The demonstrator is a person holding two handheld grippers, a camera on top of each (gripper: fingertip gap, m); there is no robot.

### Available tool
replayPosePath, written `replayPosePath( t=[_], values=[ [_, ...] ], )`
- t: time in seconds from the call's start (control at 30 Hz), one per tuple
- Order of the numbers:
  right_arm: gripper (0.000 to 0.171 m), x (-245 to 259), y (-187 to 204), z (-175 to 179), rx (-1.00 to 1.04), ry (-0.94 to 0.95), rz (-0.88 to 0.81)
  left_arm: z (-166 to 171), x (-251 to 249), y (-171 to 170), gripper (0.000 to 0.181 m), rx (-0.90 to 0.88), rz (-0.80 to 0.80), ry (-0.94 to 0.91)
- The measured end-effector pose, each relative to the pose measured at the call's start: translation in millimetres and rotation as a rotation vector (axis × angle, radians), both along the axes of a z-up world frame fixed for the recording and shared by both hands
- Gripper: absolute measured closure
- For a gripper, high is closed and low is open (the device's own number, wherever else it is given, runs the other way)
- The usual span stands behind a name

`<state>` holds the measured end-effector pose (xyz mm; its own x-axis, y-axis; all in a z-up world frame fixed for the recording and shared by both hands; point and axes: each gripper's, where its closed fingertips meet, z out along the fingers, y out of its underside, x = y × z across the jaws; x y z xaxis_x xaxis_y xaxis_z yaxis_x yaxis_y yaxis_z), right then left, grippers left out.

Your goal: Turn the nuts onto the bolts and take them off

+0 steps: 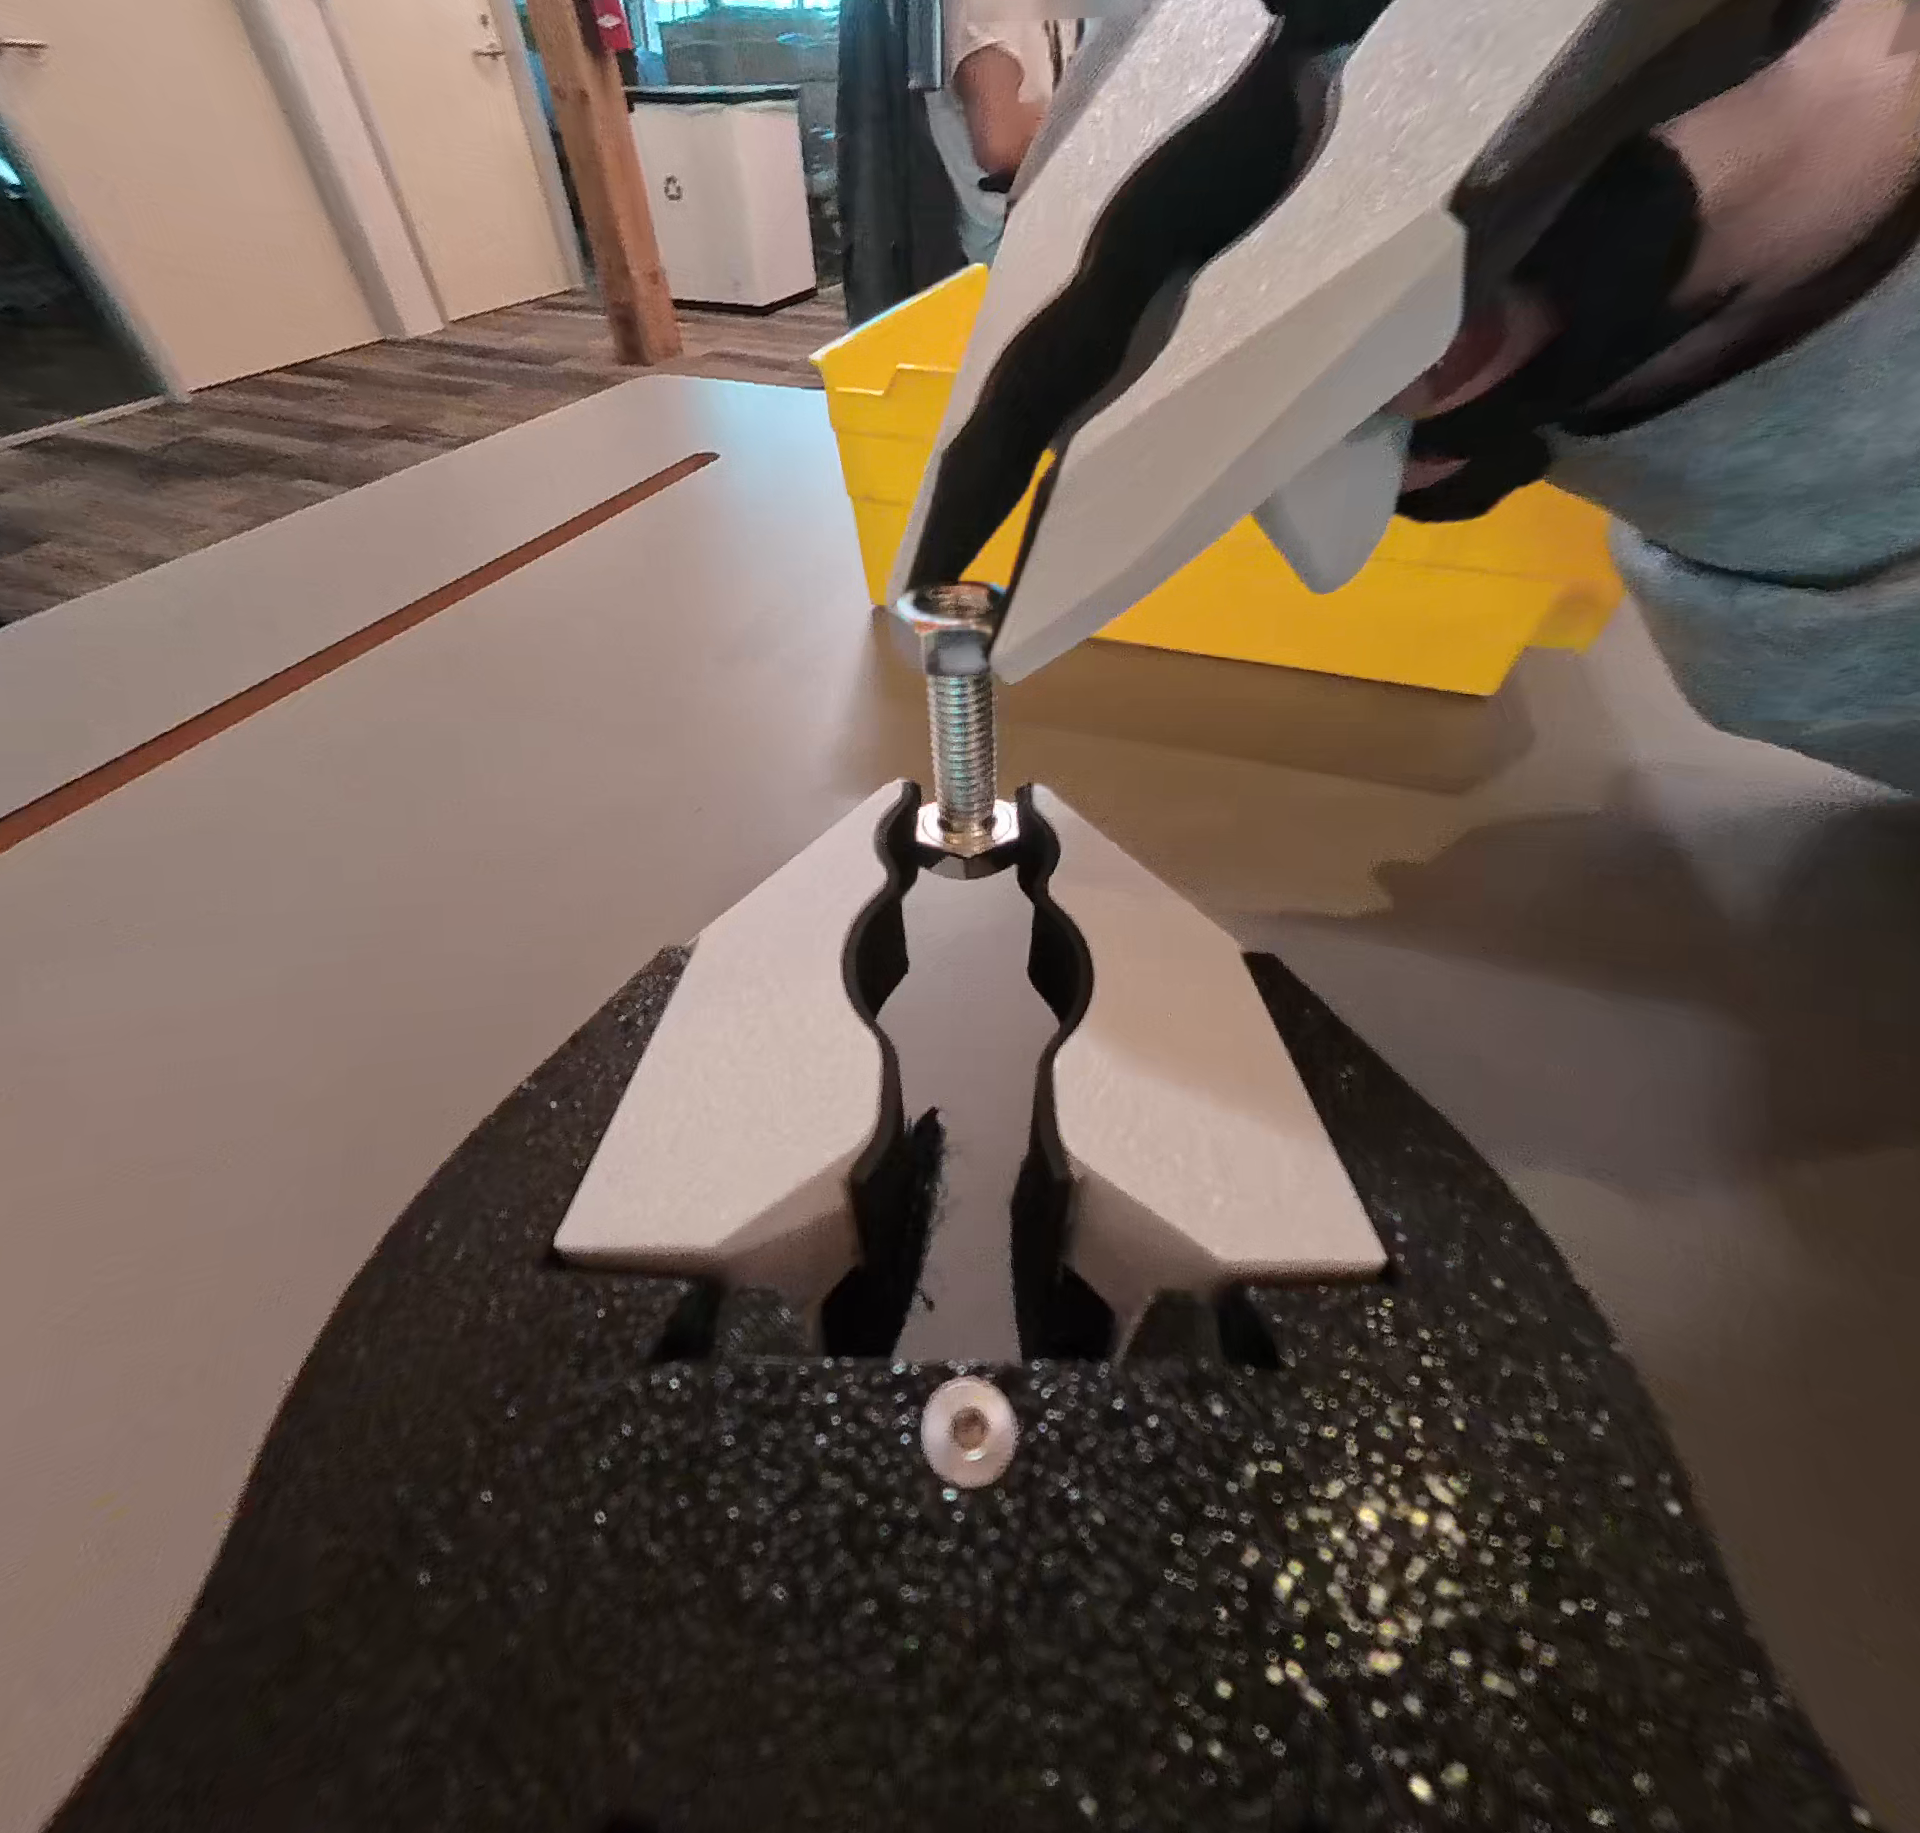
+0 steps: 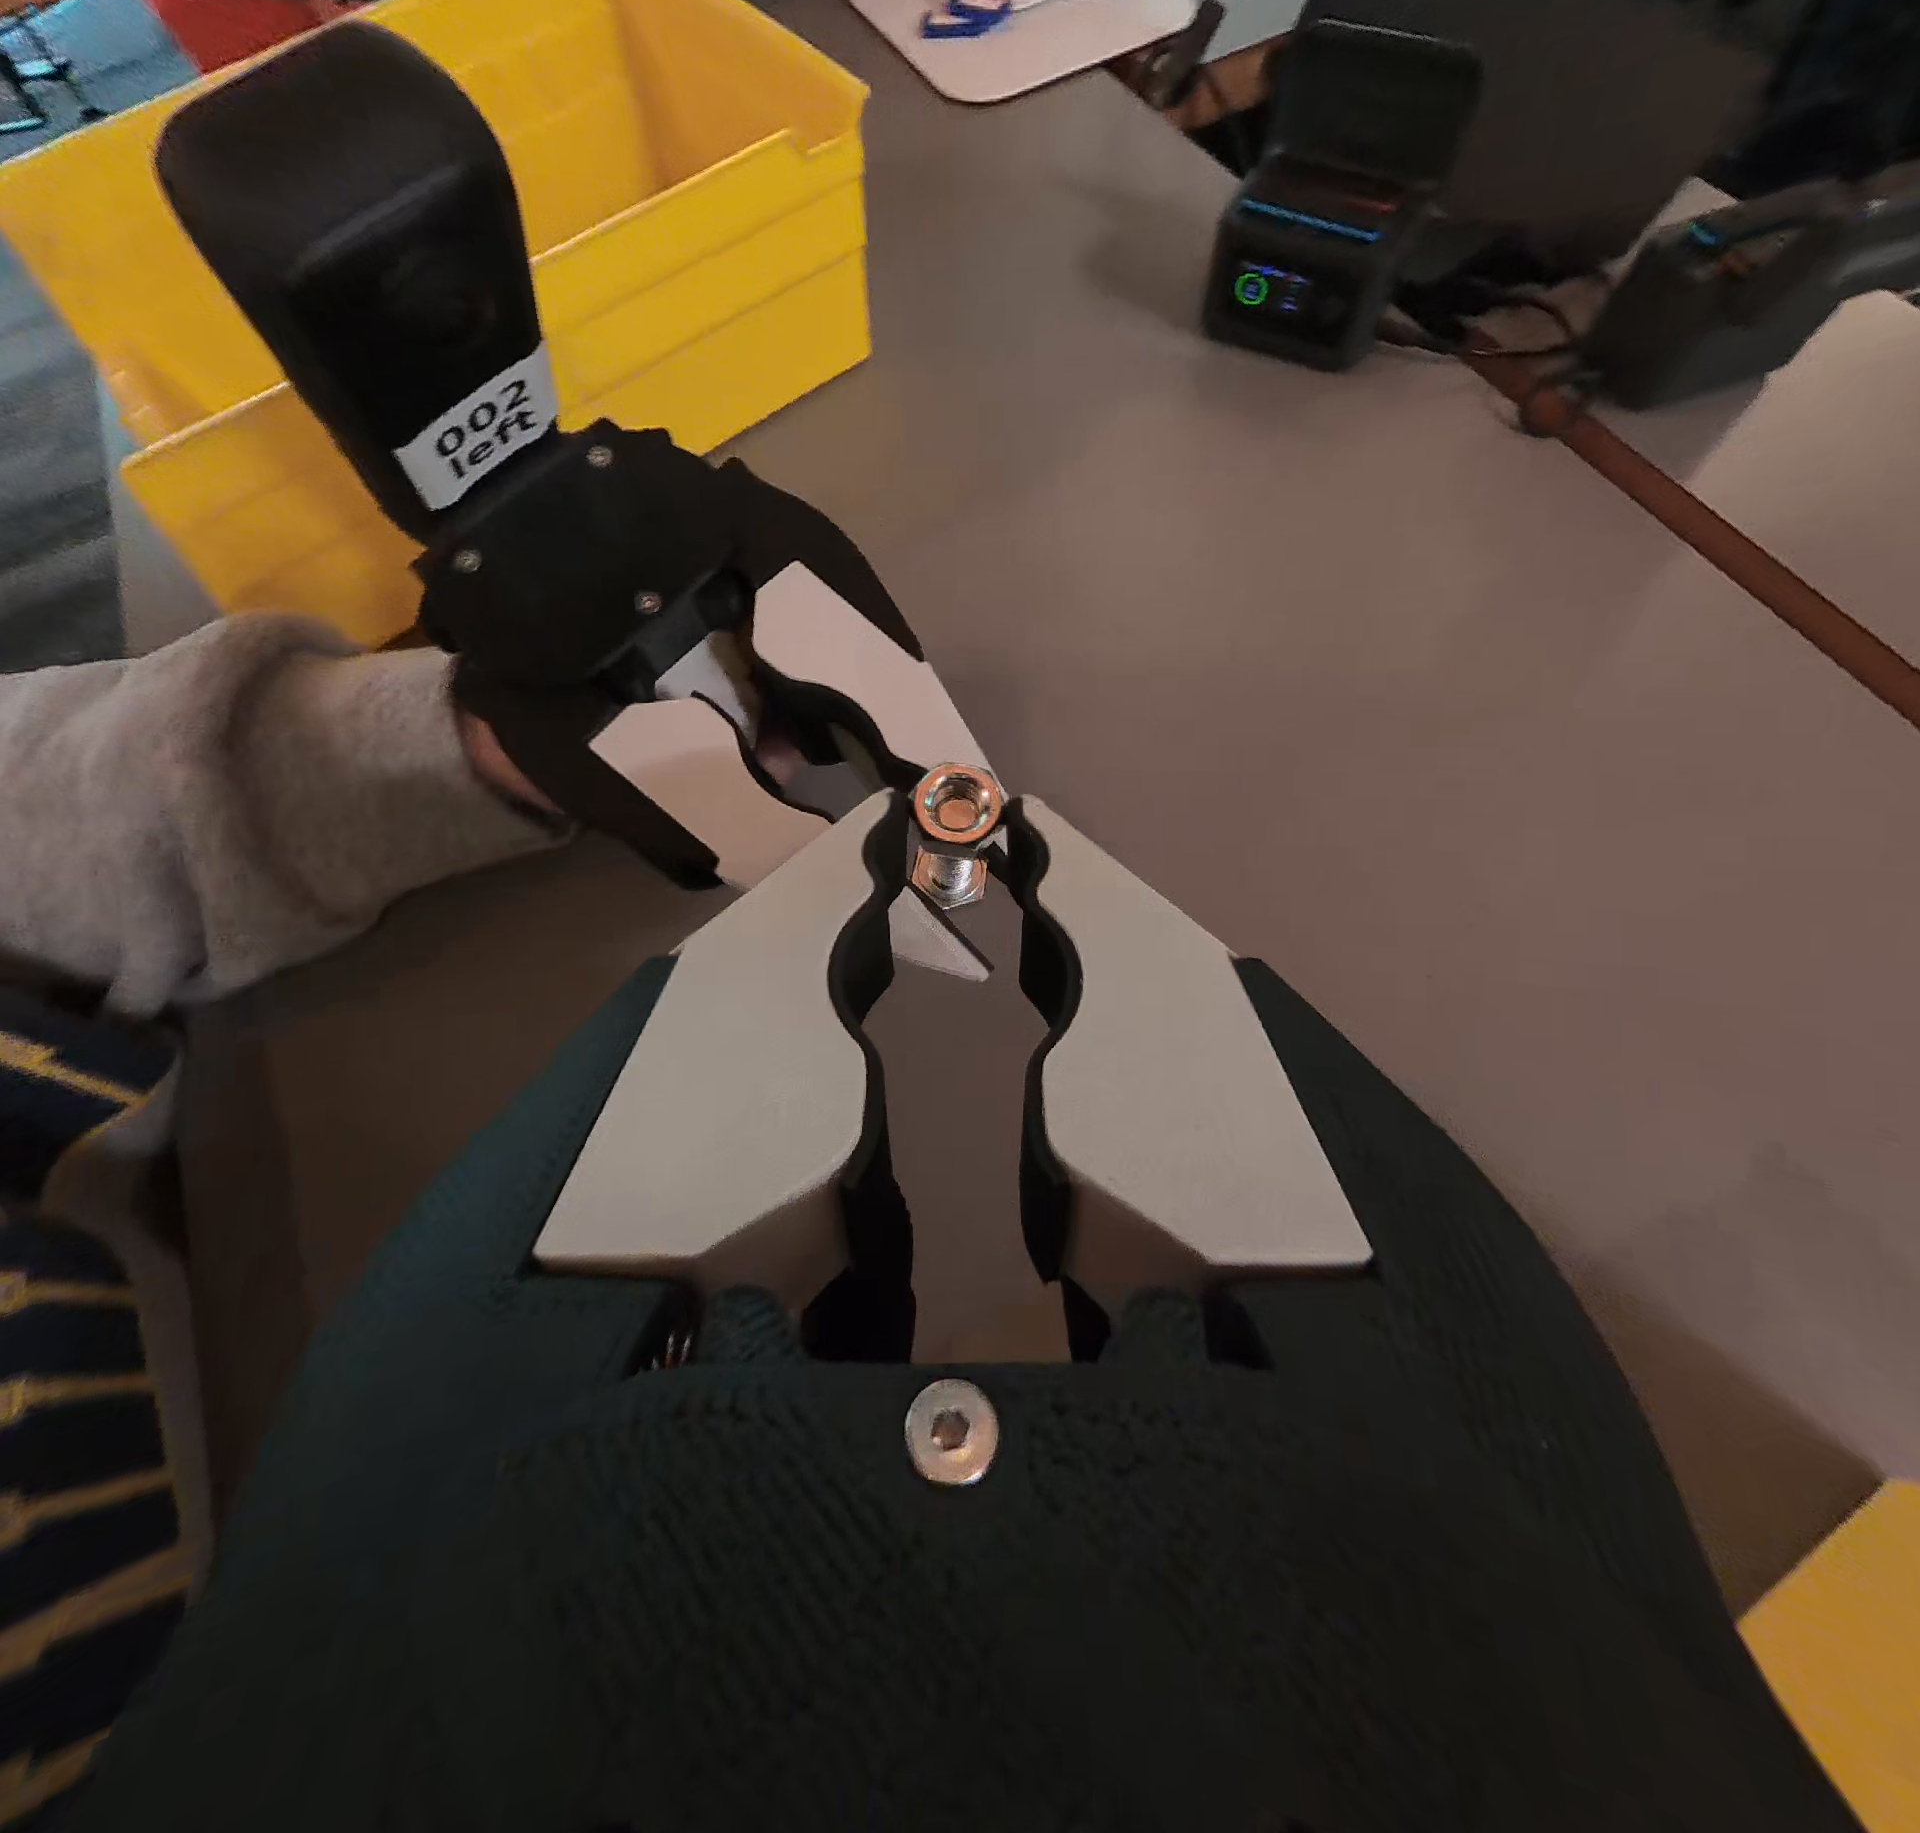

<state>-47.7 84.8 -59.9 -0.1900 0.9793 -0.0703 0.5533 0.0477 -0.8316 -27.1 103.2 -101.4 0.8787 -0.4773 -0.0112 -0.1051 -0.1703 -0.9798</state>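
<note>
A silver bolt (image 1: pixel 961 734) stands upright between my two grippers above the grey table (image 1: pixel 520 744). My left gripper (image 1: pixel 964 827) is shut on the bolt's lower hex end (image 1: pixel 961 848). My right gripper (image 1: pixel 951 625) comes down from the upper right and is shut on the nut (image 1: pixel 943 611) at the bolt's top. In the right wrist view the right gripper (image 2: pixel 956 809) pinches the nut (image 2: pixel 956 804), seen from above with its hole showing. The bolt (image 2: pixel 945 874) and the left gripper (image 2: pixel 940 884) sit just below it.
A yellow bin (image 2: pixel 675 173) stands on the table behind the grippers; it also shows in the left wrist view (image 1: pixel 894 412). A black device with a lit screen (image 2: pixel 1309 266) and cables sit at the far right. A white pad (image 2: pixel 1018 27) lies farther back. A person stands in the background. About 5 centimeters separates my left fingertips from my right.
</note>
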Motion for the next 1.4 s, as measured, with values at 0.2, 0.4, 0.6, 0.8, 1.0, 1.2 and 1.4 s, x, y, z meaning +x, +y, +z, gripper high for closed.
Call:
replayPosePath(
  t=[0.2, 0.4, 0.6, 0.8, 1.0, 1.2, 1.4],
  values=[
    [0.153, 0.8, 1.8, -2.7, 0.03, 0.004, -0.028, -2.7, 0.6, 1.3, 0.165, -0.008, 0.005, 0.006],
    [0.147, 1.0, 0.2, 0.2, 0.06, 0.037, -0.015, -3.5, 2.7, 1.1, 0.165, -0.007, -0.006, 0.011],
    [0.092, -5.2, -17.7, 20.8, 0.09, 0.3, 0.084, 5.6, 12.7, -3.3, 0.165, 0.031, -0.073, -0.048],
    [0.087, -6.3, -39.8, 23.8, -0.084, 0.438, 0.174, 18.5, 21.1, -9.5, 0.165, 0.076, -0.141, -0.128],
    [0.087, -1.3, -43.8, 19.0, -0.152, 0.449, 0.19, 17.9, 13.1, -7.6, 0.165, 0.07, -0.112, -0.146],
    [0.086, 1.1, -30.9, 18.1, -0.145, 0.476, 0.132, 17.3, 5.6, -7.0, 0.165, 0.061, -0.088, -0.136],
    [0.085, -4.1, -45.0, 15.9, -0.165, 0.505, 0.182, 11.6, 12.1, -6.5, 0.165, 0.045, -0.104, -0.103]
  ],
)
